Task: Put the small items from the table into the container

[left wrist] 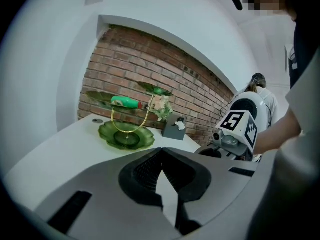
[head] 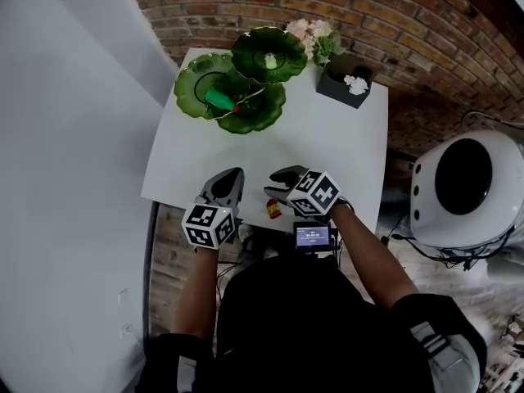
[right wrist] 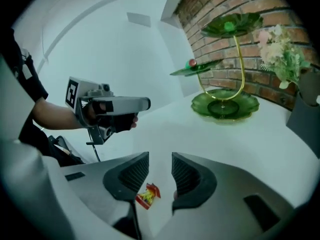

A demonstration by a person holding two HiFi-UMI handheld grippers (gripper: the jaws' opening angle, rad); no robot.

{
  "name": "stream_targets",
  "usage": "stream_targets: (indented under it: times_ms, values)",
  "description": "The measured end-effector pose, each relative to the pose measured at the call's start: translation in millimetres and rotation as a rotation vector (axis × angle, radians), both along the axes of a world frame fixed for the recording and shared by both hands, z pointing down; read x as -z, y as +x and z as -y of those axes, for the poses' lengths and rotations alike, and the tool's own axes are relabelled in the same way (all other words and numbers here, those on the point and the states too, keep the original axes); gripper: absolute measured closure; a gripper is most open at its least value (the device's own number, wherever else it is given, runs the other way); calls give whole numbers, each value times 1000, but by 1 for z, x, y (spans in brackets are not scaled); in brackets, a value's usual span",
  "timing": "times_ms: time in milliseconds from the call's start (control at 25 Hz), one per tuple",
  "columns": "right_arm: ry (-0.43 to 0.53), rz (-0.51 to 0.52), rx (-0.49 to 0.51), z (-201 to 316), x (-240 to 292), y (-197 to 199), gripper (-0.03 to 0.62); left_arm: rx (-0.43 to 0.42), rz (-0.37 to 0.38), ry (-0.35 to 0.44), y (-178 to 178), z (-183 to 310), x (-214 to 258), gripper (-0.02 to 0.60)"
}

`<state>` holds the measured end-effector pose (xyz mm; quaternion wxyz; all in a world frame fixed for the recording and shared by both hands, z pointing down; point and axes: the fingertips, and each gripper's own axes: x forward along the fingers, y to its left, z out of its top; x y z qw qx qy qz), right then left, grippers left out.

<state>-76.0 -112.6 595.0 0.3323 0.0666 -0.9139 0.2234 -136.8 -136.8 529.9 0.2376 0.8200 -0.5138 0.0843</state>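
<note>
A small red and yellow packet [head: 273, 210] [right wrist: 148, 195] lies on the white table [head: 327, 146] near its front edge. My right gripper [head: 275, 183] [right wrist: 160, 160] hangs open just above it; the packet shows in the gap between the jaws, untouched. My left gripper [head: 232, 173] [left wrist: 161, 152] is shut and empty, to the left of the packet. At the far left of the table stands a green three-tier leaf dish stand [head: 195, 97] [left wrist: 125, 134] [right wrist: 225, 104]. One tier carries a green item with a red end [head: 219, 98] [left wrist: 125, 102], and the top tier holds a small pale item [head: 270, 59].
A black box [head: 342, 82] with something white in it and a bunch of flowers [head: 315, 35] stand at the back right, by the brick wall. A small screen device [head: 313, 237] hangs at the table's front edge. A white round appliance [head: 467, 187] sits on the floor to the right.
</note>
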Motion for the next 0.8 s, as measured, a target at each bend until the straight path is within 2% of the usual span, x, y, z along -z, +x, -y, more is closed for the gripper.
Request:
stream_targets:
  times_ms: [240,440,600,800]
  values:
    - [-76,-65,110,-32,-37,4,439,17,-15,-51,0,-14,-21,571]
    - [-71,-133,172,-49,-61,7,437,34,-14,-74,-4,-21,-29,572]
    - [-54,-172,182,-53,-74,9,441,44,-7,-82,-8,-23,-30,572]
    - [-62,-168,163,-50,-73,6,479,46,4,-86,-11,-22,-32,572]
